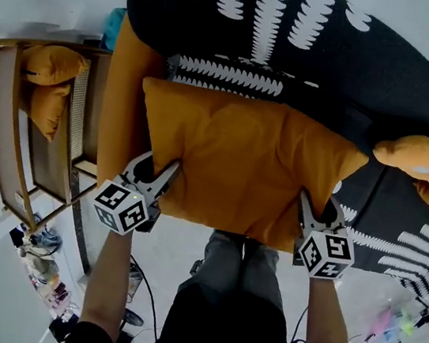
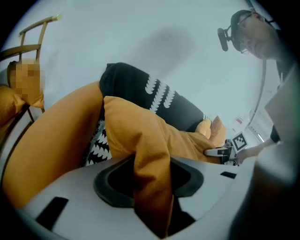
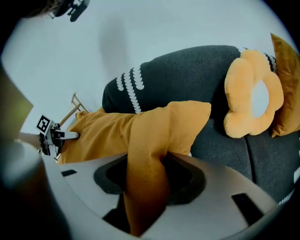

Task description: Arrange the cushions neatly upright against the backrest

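Though half-shut, 2 tongs on cushion

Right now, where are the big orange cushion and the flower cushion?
big orange cushion [image 1: 240, 162], head view, middle of its top face.
flower cushion [image 3: 255, 97], right gripper view, its pale centre.

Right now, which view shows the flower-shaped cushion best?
Right gripper view: the flower cushion shows whole, petals and pale centre, against the dark backrest. Head view catches it foreshortened at the right edge. Left gripper view shows only a small orange patch beyond the orange cushion.
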`<state>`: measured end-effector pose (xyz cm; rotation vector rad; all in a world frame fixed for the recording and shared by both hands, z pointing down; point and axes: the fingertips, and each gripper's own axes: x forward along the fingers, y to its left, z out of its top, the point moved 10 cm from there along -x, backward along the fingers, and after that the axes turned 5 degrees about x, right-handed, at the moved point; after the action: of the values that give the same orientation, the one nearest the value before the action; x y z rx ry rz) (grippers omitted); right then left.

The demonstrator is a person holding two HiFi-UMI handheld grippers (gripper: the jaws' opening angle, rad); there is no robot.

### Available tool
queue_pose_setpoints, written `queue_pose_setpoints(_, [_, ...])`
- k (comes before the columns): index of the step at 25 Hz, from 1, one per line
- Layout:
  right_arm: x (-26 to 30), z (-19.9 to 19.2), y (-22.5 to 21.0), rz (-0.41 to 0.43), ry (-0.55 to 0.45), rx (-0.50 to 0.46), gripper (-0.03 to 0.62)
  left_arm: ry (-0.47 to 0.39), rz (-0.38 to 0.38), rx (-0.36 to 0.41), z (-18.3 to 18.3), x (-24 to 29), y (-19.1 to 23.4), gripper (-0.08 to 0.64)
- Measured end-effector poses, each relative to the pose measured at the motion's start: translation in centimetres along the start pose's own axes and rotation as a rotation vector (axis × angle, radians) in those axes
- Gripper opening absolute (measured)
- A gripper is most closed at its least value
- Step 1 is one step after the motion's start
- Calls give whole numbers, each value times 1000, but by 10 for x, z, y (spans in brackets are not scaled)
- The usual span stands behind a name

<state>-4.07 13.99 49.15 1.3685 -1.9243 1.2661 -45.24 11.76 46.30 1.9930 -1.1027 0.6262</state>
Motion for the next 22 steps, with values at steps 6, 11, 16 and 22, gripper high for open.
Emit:
queue_pose_setpoints(6, [-32,50,8,-11,-168,-56,204,-161,6,88,43,-10,-33,179])
queue_pose_setpoints(11, [-59,105,10,2,-340,-104,213,-310,6,121,91,-14,-43,190])
queue_pose_setpoints(16, [-71,145,15,19,-513,-135,219,-429,-1,176,143,-16,-42,199])
queue_pose_setpoints(22, [-57,165,3,-21,-612,-122,222,-457,8,218,174,12,-38,212])
